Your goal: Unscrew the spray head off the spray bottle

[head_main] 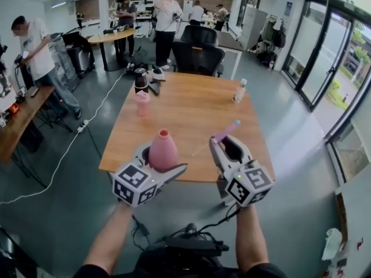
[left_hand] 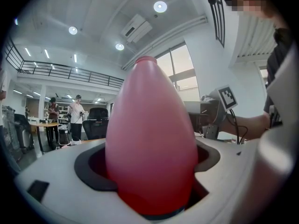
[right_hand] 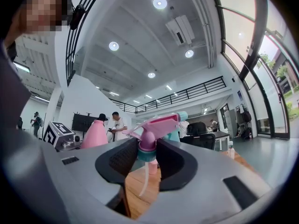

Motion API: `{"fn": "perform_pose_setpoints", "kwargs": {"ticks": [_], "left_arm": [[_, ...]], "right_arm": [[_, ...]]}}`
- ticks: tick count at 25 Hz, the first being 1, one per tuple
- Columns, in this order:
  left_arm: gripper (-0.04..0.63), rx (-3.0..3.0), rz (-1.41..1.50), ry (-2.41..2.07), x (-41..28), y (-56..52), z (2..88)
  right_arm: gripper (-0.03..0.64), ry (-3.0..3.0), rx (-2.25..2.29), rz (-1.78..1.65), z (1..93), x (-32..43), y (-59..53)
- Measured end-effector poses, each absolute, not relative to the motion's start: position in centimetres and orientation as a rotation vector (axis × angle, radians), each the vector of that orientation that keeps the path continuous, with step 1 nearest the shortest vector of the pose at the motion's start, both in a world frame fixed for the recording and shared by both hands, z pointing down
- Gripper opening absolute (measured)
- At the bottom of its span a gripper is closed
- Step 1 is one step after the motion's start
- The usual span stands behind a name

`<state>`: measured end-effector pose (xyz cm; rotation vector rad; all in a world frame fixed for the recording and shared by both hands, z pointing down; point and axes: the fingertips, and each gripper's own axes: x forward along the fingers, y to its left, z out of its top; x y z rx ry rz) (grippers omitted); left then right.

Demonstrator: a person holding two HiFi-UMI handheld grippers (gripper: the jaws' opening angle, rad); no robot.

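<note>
My left gripper is shut on a pink spray bottle with no head on its open neck; the bottle fills the left gripper view, upright between the jaws. Off to the right, my right gripper is shut on the pink spray head, which is clear of the bottle. In the right gripper view the spray head sits between the jaws with its teal collar and thin dip tube hanging down. Both grippers hover over the near edge of the wooden table, side by side and apart.
On the table stand a pink cup, a dark flask and a small clear bottle. A black office chair is at the far side. People stand in the background and at a bench on the left.
</note>
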<state>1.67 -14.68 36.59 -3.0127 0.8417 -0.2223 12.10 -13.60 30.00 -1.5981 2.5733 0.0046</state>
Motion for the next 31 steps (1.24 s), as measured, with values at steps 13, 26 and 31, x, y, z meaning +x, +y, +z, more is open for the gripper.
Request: {"fn": "perform_pose_setpoints", "kwargs": {"ticks": [13,26,31], "left_arm": [[0.454,-3.023,-0.224,0.839,0.7,-14.3,37.1],[0.454,-3.026,-0.223,0.817,0.6,-14.5,37.0],[0.454,-3.029,-0.228,0.809,0.8,-14.6,37.3]], "right_arm": [[0.129,2.593,-1.573,0.04,30.1,10.8,-13.7],[0.129,2.582,-1.592,0.056,29.8,10.4,-13.7],[0.129,2.575,-1.604,0.049,29.8,10.5,-13.8]]}}
